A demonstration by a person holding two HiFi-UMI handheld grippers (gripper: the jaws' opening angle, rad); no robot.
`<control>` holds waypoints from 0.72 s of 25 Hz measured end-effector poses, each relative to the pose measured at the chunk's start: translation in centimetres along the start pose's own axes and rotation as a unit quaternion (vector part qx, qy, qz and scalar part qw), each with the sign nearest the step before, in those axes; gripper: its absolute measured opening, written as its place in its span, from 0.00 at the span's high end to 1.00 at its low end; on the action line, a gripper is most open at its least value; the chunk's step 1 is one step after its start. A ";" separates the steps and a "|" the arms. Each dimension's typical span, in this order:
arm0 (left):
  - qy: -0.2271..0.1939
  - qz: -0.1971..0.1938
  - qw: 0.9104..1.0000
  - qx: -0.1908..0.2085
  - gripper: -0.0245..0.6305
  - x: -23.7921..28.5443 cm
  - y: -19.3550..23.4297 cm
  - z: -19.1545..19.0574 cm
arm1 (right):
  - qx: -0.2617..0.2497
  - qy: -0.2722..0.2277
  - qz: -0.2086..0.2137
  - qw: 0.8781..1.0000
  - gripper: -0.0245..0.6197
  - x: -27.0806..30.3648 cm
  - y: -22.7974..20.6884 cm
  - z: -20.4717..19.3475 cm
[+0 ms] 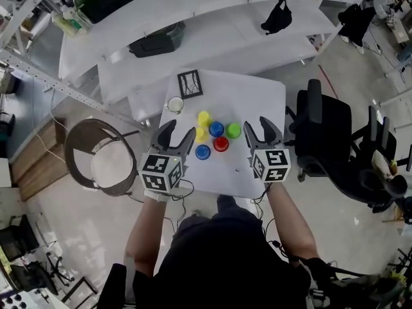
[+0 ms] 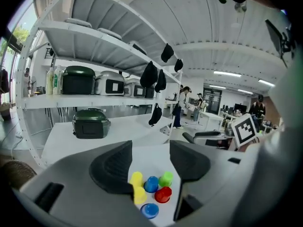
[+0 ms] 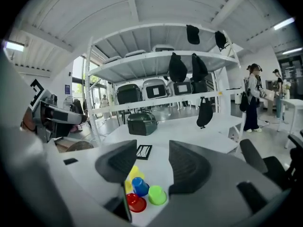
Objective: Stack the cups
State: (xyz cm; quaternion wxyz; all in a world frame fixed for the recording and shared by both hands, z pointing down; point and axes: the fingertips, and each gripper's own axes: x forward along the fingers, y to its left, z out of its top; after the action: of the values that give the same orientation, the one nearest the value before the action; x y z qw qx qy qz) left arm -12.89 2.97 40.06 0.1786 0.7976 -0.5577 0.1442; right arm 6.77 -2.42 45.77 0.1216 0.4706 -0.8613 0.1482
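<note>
1. Six cups (image 1: pixel 216 129) are bunched together in the middle of the white surface (image 1: pixel 261 92): two yellow, two blue, one green and one red.
2. The left tongs (image 1: pixel 180 131) are at the cluster's 8 o'clock, with the jaws spread wide and nothing between them.
3. The right tongs (image 1: pixel 257 126) are at its 3 o'clock, likewise agape and empty.
4. A black frame (image 1: pixel 190 84) lies at 11 o'clock.

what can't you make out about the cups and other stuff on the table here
- Yellow cups: in the right gripper view, mostly behind a jaw of the right hand-held gripper.
- Near blue cup: missing from the right gripper view, hidden by that gripper's body.
- Black-framed object and round white item: head view, too small to identify.
- Whether each cup is mouth up or down: head view, too small.
</note>
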 end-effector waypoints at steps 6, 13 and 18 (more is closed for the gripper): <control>0.064 0.025 0.998 -0.013 0.59 3.1 1.0 -4.3 | 0.006 0.037 0.028 0.999 0.64 3.3 -1.2 -3.5; 0.113 0.009 0.993 -0.019 0.59 5.7 0.7 -7.1 | 0.032 0.098 0.042 0.994 0.64 6.0 -1.6 -9.6; 0.129 -0.025 0.991 -0.017 0.59 8.4 0.8 -9.0 | 0.017 0.154 0.046 0.987 0.61 7.7 -0.8 -14.4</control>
State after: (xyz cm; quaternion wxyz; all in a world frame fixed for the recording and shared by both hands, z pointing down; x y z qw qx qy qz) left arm -11.08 -0.34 51.83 0.2662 0.7829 -0.5121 0.2324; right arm 4.40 -3.54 61.92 0.2381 0.4040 -0.8503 0.2389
